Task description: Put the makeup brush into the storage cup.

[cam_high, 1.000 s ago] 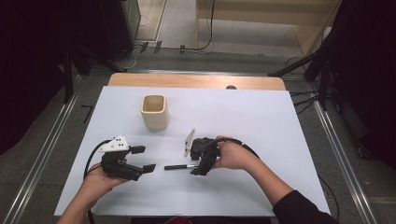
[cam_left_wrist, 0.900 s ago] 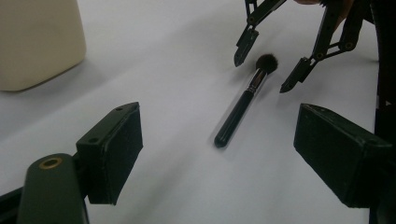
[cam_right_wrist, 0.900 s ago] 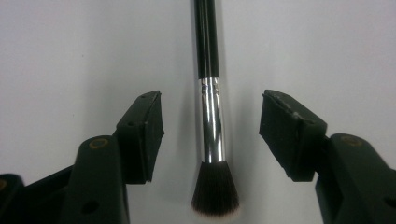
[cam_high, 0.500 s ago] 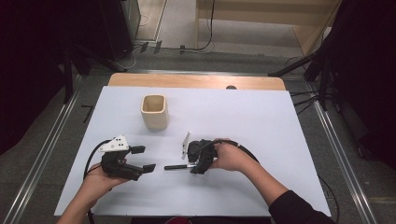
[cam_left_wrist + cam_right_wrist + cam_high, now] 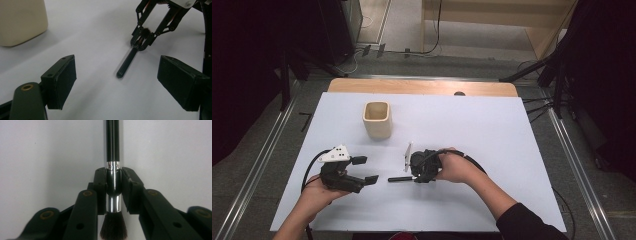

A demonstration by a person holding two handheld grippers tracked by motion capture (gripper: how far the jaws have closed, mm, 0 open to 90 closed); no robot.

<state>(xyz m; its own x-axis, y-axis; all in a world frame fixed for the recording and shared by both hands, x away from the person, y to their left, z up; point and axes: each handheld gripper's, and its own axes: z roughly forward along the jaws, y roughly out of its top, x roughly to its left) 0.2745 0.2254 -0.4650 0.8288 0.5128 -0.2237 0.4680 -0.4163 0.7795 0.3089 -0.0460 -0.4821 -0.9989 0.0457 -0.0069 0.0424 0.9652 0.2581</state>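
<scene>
My right gripper point(image 5: 113, 192) is clamped on a black makeup brush point(image 5: 113, 150), its two jaws pressed against either side of the shiny metal ferrule. In the right gripper view the dark bristles sit below the jaws, toward my hand, while the glossy black handle runs straight out beyond the jaw tips over the white table point(image 5: 37, 157). The brush is centred between the jaws, in line with them.

From the high view, my right hand point(image 5: 457, 167) holds that gripper point(image 5: 416, 174) low over the near middle of the table point(image 5: 492, 130), and the brush handle point(image 5: 399, 178) points left toward my other gripper. I cannot tell whether the handle's end rests on the tabletop or is just above it.

My left gripper point(image 5: 364, 170) sits in my left hand point(image 5: 319, 189) near the table's front left, jaws spread wide and holding nothing. In the left gripper view the brush point(image 5: 127, 62) lies ahead of those open jaws, roughly between their lines but beyond their tips, apart from both, with the right gripper point(image 5: 142, 42) gripping its far end.

A cream cup point(image 5: 377, 119) stands upright farther back on the table, well apart from the brush and both grippers.
</scene>
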